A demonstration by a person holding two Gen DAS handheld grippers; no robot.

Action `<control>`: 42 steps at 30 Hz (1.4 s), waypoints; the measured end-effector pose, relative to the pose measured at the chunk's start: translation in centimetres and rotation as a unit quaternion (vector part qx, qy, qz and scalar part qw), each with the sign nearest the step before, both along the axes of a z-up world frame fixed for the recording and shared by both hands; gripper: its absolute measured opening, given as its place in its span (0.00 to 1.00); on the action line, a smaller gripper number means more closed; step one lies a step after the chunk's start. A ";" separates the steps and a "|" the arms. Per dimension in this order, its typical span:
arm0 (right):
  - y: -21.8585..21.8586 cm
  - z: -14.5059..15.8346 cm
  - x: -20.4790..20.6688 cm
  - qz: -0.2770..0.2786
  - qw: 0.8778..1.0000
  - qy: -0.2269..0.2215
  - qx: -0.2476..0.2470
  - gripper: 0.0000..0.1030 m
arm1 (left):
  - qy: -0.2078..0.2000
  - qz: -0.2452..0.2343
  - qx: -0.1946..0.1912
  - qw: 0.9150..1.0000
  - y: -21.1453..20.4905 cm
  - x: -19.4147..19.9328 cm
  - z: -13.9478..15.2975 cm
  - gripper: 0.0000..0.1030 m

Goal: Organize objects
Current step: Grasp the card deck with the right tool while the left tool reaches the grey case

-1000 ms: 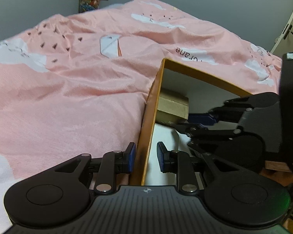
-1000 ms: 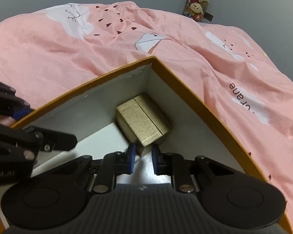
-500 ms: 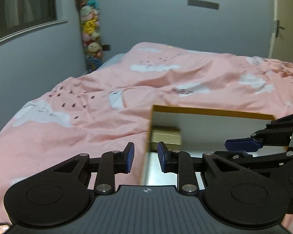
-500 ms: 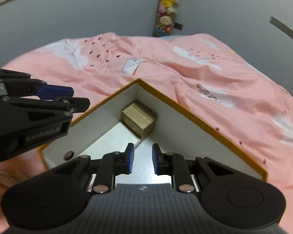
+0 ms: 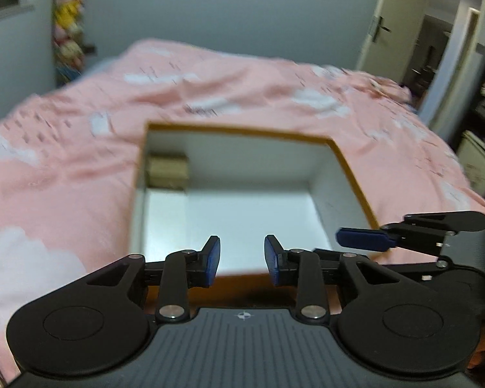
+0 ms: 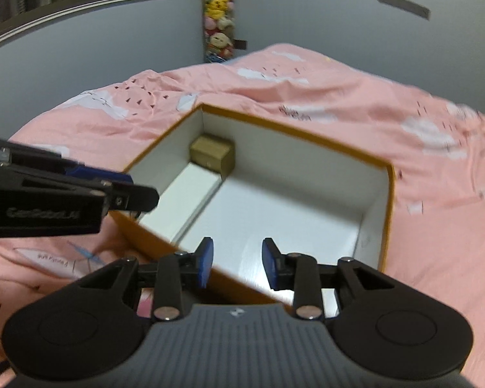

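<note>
An open orange box (image 5: 239, 129) (image 6: 389, 194) with white inner walls lies on the pink bed. In its far corner sits a small gold box (image 5: 167, 168) (image 6: 213, 154), and a flat white box (image 6: 190, 194) lies along the left wall in front of it. My left gripper (image 5: 242, 260) hovers above the near rim, its jaws opening with nothing between them. My right gripper (image 6: 237, 263) hangs over the near edge of the box, jaws also opening and empty. Each gripper shows at the side of the other's view.
A pink duvet (image 5: 64, 168) (image 6: 436, 177) with white clouds covers the bed all around the box. A column of plush toys (image 6: 218, 29) (image 5: 68, 32) hangs in the far corner. A door (image 5: 401, 26) stands open at the right.
Both grippers have pulled back and risen away from the box, and their jaws have parted. The left one no longer straddles the box's wall. The gold box stays in the corner.
</note>
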State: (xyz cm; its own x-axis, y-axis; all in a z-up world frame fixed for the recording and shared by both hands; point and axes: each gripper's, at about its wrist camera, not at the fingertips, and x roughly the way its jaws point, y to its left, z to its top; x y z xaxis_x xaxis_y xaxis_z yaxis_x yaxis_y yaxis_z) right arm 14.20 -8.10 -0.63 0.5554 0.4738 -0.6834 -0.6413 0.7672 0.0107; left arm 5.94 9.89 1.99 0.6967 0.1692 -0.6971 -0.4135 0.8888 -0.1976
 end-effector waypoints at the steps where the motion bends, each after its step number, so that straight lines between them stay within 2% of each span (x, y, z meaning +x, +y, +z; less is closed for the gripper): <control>1: -0.4 -0.3 -0.4 -0.007 1.000 0.006 0.002 0.34 | 0.005 -0.006 -0.009 1.000 -0.2 -0.2 -0.4 0.35; 7: -2.6 -1.6 -2.5 -0.043 0.998 0.049 0.013 0.36 | 0.034 -0.051 -0.054 0.997 -1.3 -1.7 -2.4 0.35; 10: -3.2 -2.1 -3.1 -0.053 0.996 0.068 0.008 0.36 | 0.049 -0.057 -0.074 0.994 -1.6 -2.5 -3.3 0.35; 20: -4.0 -3.1 -5.7 -0.037 0.994 0.101 -0.021 0.36 | 0.106 -0.063 -0.138 0.983 -2.3 -4.4 -6.0 0.35; 22: -4.1 -3.3 -6.2 -0.033 0.994 0.105 -0.027 0.42 | 0.113 -0.070 -0.138 0.982 -2.7 -4.7 -6.3 0.35; 29: -3.7 -3.8 -7.0 -0.017 0.993 0.109 -0.047 0.52 | 0.106 -0.076 -0.127 0.983 -3.2 -4.9 -6.1 0.35; 36: -2.1 -4.2 -6.2 0.018 0.992 0.089 -0.091 0.57 | 0.110 -0.074 -0.104 0.986 -2.9 -4.6 -5.9 0.35; 39: -1.0 -4.6 -5.6 0.044 0.987 0.081 -0.129 0.57 | 0.109 -0.065 -0.090 0.988 -2.6 -4.4 -5.7 0.35; 42: -0.2 -5.0 -4.9 0.069 0.983 0.089 -0.148 0.58 | 0.109 -0.062 -0.084 0.989 -2.4 -4.3 -5.6 0.35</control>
State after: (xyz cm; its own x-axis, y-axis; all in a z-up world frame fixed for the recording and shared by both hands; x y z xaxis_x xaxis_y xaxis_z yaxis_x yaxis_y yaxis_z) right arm 9.26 -8.33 -5.62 0.3595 0.3023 -0.8828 -0.7472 0.6599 -0.0784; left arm 1.62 7.53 -3.58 0.5358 -0.0385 -0.8434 -0.3519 0.8979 -0.2645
